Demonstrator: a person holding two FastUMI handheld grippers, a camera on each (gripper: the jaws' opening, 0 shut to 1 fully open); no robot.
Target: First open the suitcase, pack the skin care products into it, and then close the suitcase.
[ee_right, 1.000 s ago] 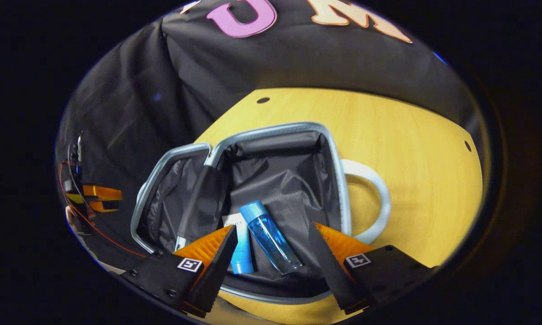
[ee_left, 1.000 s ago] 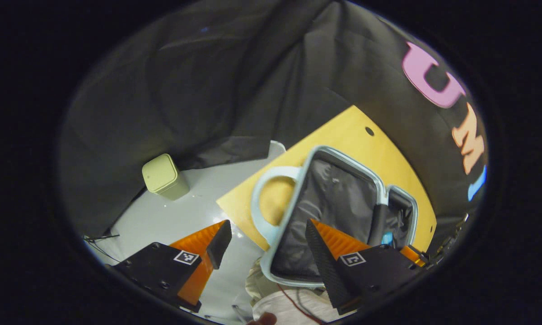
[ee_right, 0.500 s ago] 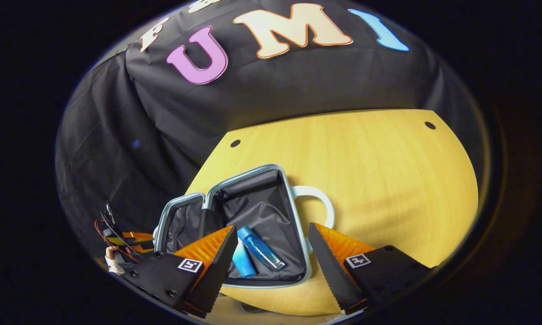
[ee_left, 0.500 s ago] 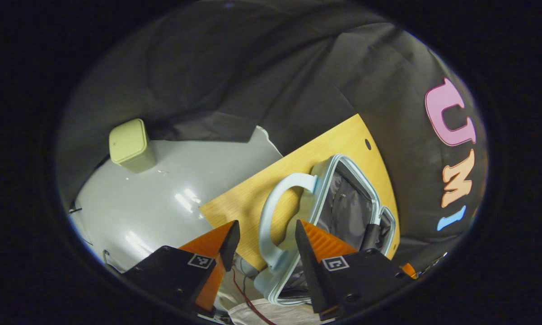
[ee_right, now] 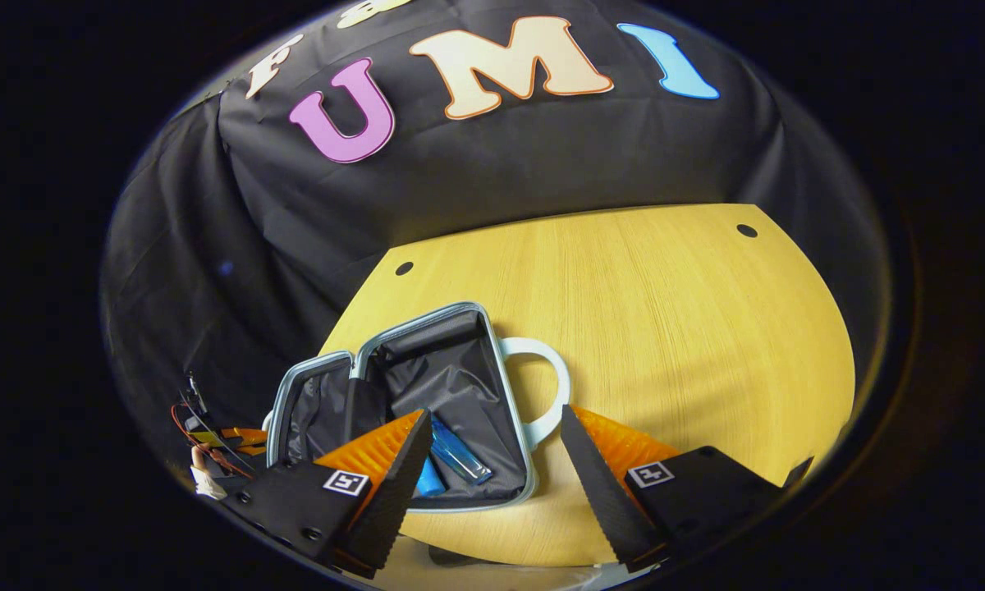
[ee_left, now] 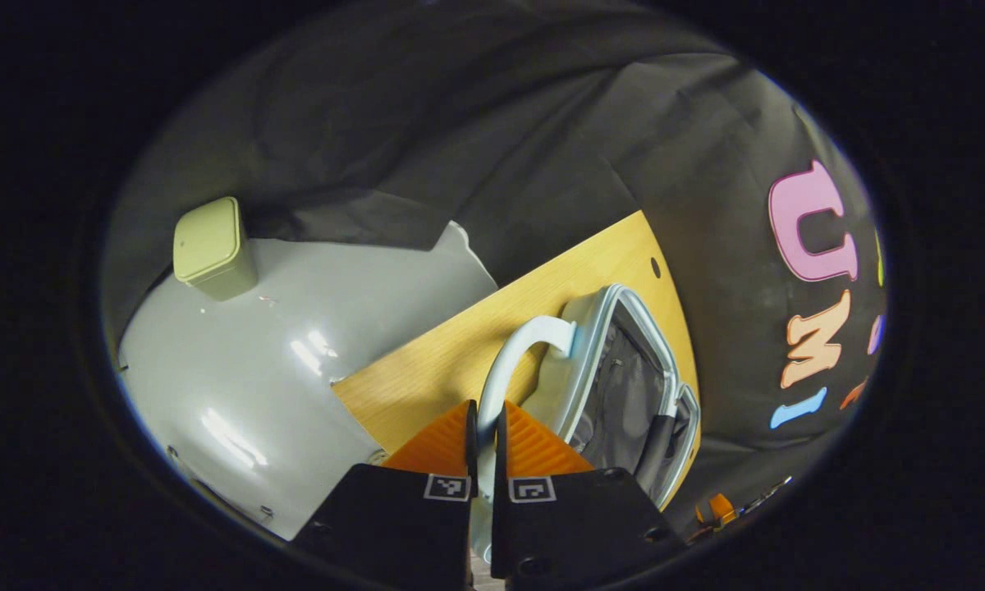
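Suitcase (ee_right: 447, 394) lay open near the table's (ee_right: 665, 328) front-left corner, bottles (ee_right: 458, 450) packed, left gripper (ee_left: 486, 427) pinching its handle (ee_left: 517, 353), right gripper (ee_right: 492, 460) spread empty, only closing left.

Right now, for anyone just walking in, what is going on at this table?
A person with a gripper in each hand is packing a small suitcase that lies open on a wooden table. Two blue bottles already lie inside it. The left gripper is shut on the suitcase's pale handle. The right gripper is open above the table's near edge, holding nothing. The lid is not yet closed.
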